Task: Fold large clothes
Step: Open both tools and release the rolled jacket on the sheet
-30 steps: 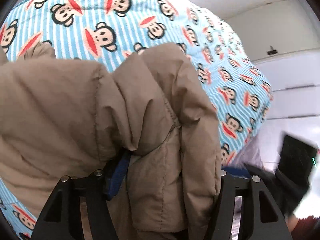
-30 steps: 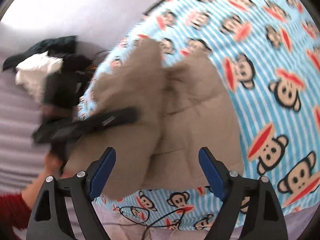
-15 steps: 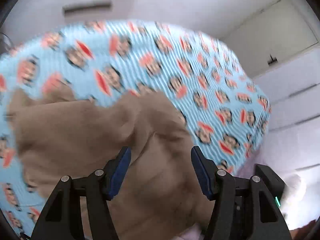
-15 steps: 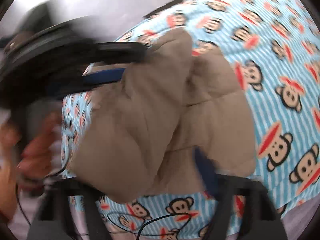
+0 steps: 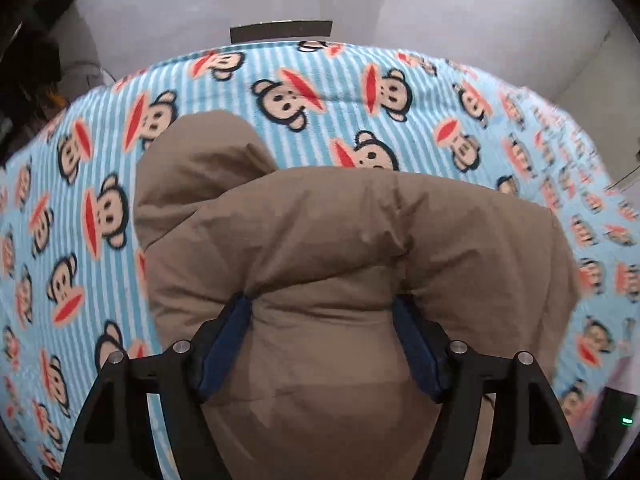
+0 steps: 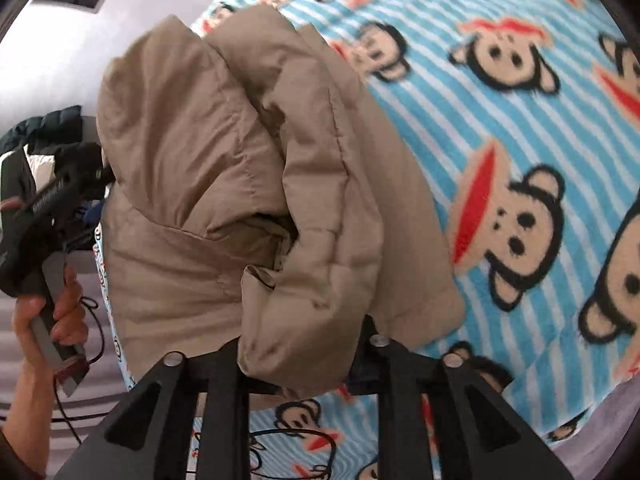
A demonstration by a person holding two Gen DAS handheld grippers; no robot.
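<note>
A tan puffy jacket (image 5: pixel 344 240) lies bunched on the blue striped monkey-print blanket (image 5: pixel 328 80). In the left wrist view my left gripper (image 5: pixel 322 312) has its blue-padded jaws wide apart, one on each side of a thick fold of the jacket, pressing into it. In the right wrist view the jacket (image 6: pixel 224 168) is folded over in thick layers, and my right gripper (image 6: pixel 298 344) is shut on a bundled edge of it; its fingertips are hidden by the fabric. The left gripper's body (image 6: pixel 44 216) shows at the left, held in a hand.
The blanket (image 6: pixel 520 140) covers the whole work surface. A dark strip (image 5: pixel 280 32) lies at its far edge before a pale wall. Dark and white clothes (image 6: pixel 44 136) are piled at the left. A black cable (image 6: pixel 280 440) lies on the blanket's near edge.
My left gripper let go of the jacket, opened, swung round and now straddles a thick fold. My right gripper, open a second ago, has closed on the jacket's near edge.
</note>
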